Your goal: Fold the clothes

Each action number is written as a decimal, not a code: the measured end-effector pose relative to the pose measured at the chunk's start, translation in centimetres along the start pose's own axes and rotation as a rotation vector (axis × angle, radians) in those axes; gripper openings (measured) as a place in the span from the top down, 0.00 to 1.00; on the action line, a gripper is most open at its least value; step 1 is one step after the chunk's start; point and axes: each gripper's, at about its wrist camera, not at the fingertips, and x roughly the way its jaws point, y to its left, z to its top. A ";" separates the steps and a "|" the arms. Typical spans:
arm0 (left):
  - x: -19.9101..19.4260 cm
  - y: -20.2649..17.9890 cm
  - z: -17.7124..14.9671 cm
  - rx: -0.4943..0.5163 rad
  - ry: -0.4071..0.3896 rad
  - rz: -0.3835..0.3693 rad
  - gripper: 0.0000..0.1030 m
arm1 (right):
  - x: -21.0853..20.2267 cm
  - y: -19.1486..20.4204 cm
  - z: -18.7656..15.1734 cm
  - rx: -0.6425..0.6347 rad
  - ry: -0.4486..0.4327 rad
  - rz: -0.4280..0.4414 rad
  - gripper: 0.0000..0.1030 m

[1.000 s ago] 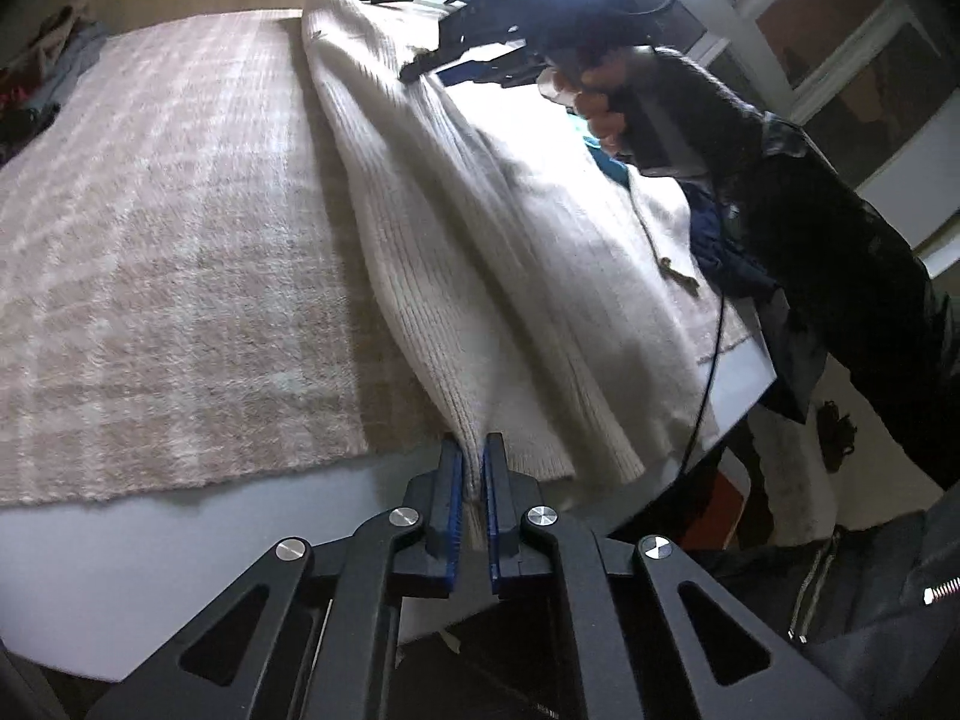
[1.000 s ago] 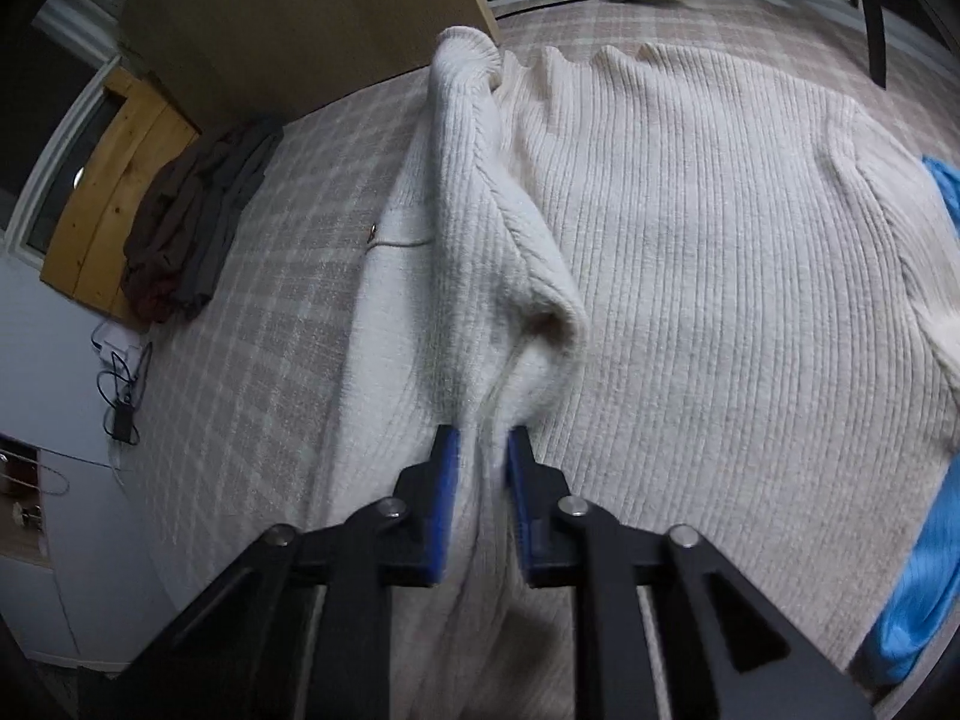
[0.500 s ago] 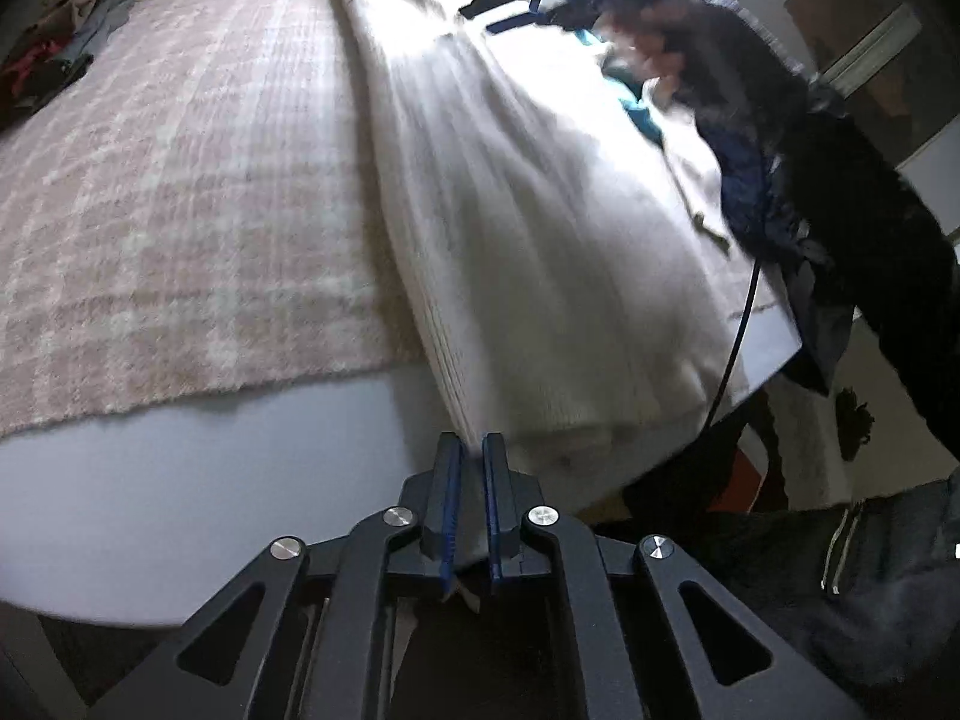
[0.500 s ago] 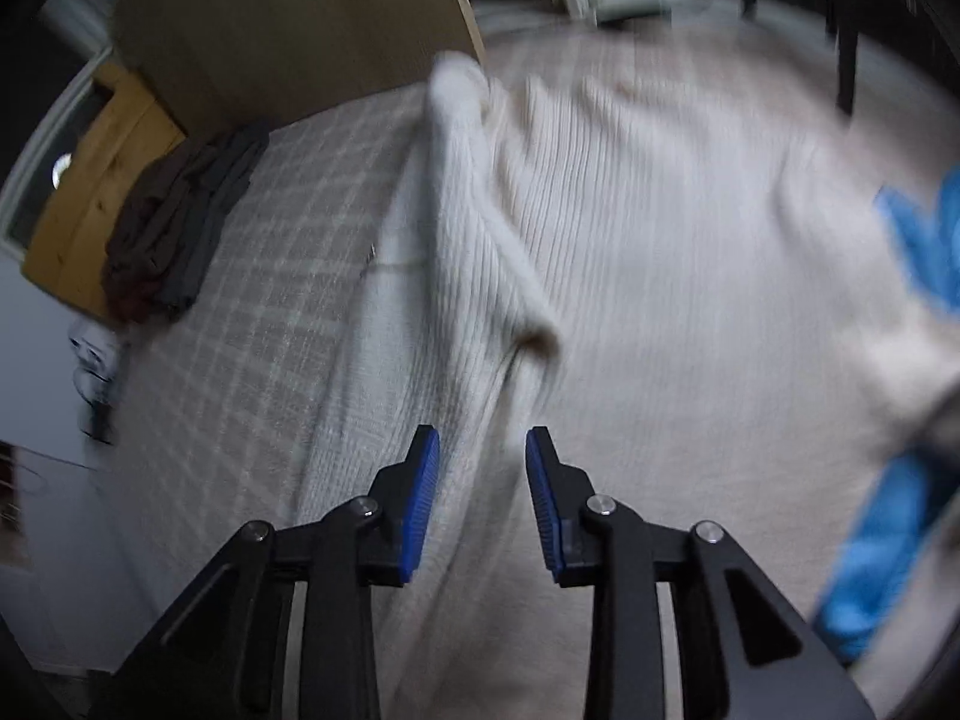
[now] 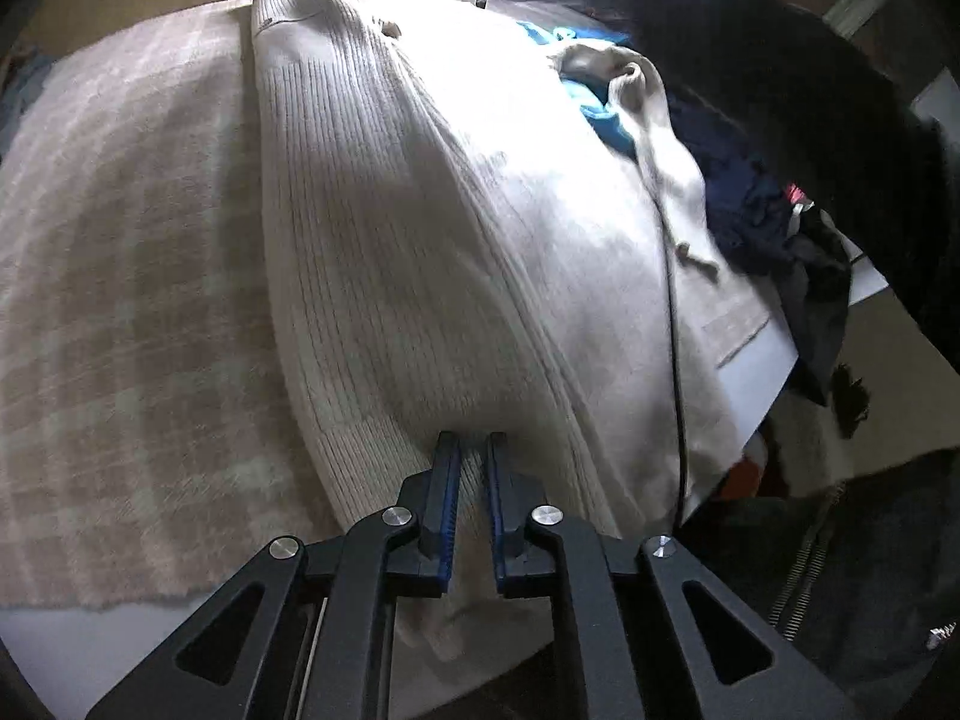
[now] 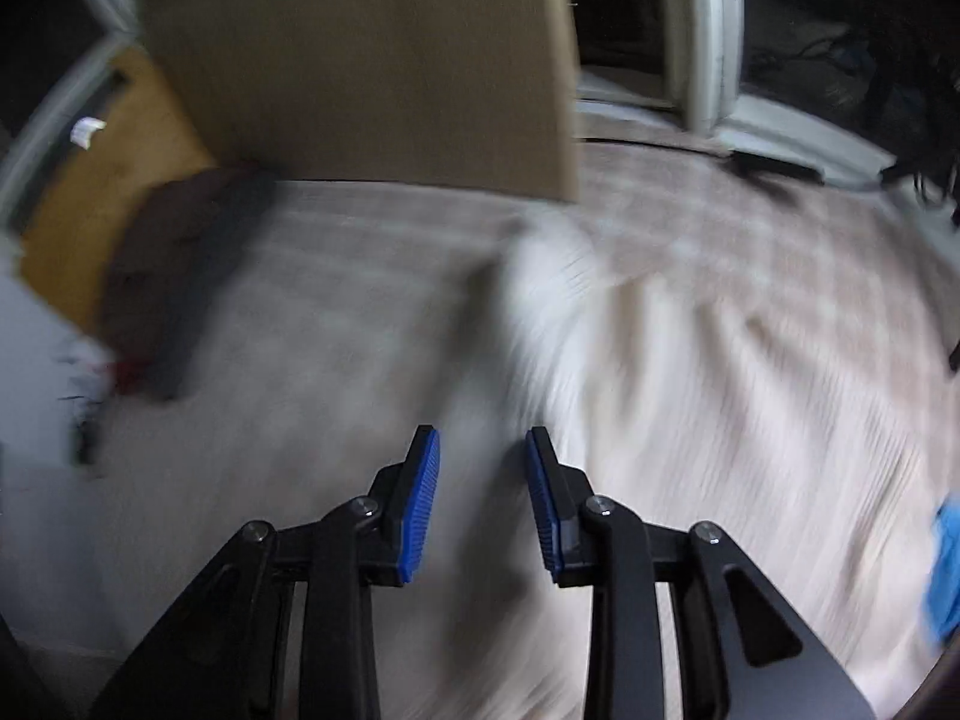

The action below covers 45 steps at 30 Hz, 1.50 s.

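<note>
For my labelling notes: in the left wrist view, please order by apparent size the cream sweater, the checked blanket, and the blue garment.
1. cream sweater and checked blanket: look alike, unsure
2. blue garment: clearly smallest, partly covered

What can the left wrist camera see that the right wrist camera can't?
Only the left wrist view shows the left gripper pinching the hem of the cream sweater, a dark clothes heap at the bed's edge, and the person's dark sleeve.

Only the right wrist view, which is blurred, shows the right gripper with its jaws apart and nothing between them, a big brown board, a dark garment and a window frame.

Both show the sweater, the checked blanket and a bright blue cloth.
</note>
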 end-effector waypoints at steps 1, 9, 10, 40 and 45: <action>0.0 0.2 0.1 -0.004 0.007 -0.008 0.90 | 0.2 -0.8 0.4 0.011 0.011 0.004 0.72; -0.1 0.9 0.4 -0.038 0.045 -0.027 0.89 | -3.1 -0.7 3.1 -0.049 -0.141 0.050 0.78; -0.1 1.0 0.5 -0.043 0.048 -0.032 0.89 | -3.0 -0.1 3.3 -0.064 -0.145 0.074 0.83; -1.8 -4.9 -3.8 0.195 0.046 -0.065 0.88 | -22.0 -5.8 -20.9 0.197 -0.135 0.087 0.57; -3.4 -6.6 -3.3 0.229 -0.031 -0.114 0.83 | -30.8 -10.7 -31.5 0.346 -0.175 -0.127 0.46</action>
